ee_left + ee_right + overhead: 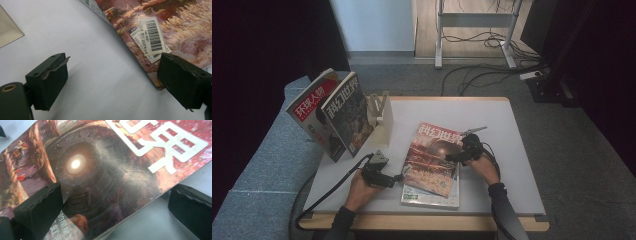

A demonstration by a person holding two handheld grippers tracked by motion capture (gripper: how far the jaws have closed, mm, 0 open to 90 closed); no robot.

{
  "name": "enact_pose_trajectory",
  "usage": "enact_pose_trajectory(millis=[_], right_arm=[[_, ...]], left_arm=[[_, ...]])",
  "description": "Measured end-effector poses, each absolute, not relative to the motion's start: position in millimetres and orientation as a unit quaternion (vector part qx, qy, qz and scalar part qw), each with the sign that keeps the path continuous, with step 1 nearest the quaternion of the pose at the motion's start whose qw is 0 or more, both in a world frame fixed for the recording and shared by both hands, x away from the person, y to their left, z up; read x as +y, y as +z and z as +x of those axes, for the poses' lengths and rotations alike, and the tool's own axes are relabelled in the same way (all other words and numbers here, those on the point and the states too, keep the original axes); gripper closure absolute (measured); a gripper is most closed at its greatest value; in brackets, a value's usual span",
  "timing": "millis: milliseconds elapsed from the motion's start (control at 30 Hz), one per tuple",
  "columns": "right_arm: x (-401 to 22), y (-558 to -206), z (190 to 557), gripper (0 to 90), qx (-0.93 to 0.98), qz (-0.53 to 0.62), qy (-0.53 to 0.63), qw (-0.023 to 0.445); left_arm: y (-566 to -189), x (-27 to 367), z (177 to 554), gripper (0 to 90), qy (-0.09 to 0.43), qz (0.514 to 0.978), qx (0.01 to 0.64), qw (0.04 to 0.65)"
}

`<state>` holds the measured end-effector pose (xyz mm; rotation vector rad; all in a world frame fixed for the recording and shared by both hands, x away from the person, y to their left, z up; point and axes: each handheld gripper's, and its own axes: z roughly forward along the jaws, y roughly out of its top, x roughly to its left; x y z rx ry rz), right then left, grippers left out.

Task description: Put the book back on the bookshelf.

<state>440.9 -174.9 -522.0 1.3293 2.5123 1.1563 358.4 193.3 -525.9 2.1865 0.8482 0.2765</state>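
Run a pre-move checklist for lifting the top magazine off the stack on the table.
1. Left gripper open: ok, jaws wide apart beside the top magazine corner.
2. Right gripper straddling the magazine edge: ok, one jaw over the cover, one beyond it.
3. Right gripper clamped: not ok, pads not pressing.
4. Only the top magazine caught, not the lower magazine: cannot tell.
5. Room in the rack beside the standing magazines: cannot tell.
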Motion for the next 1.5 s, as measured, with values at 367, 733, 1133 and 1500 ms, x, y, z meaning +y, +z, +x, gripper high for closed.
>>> enact_pose_trajectory(millis=[367, 733, 1133, 1500], right_arm=[[-182, -519, 449, 15.6, 0.803, 0.445, 0.395, 0.04], [-180, -519, 457, 9.5, 0.805, 0.454, 0.381, 0.034], [-177, -519, 473, 15.8, 0.799, 0.461, 0.386, 0.03], [-179, -510, 478, 42.4, 0.797, 0.454, 0.394, 0.066]], left_arm=[[-526, 193, 359, 9.4, 0.109, 0.858, 0.329, 0.378], [-526, 194, 360, 9.7, 0.107, 0.859, 0.329, 0.378], [-526, 194, 360, 10.2, 0.105, 0.859, 0.328, 0.379], [-526, 194, 360, 10.4, 0.102, 0.859, 0.328, 0.379]])
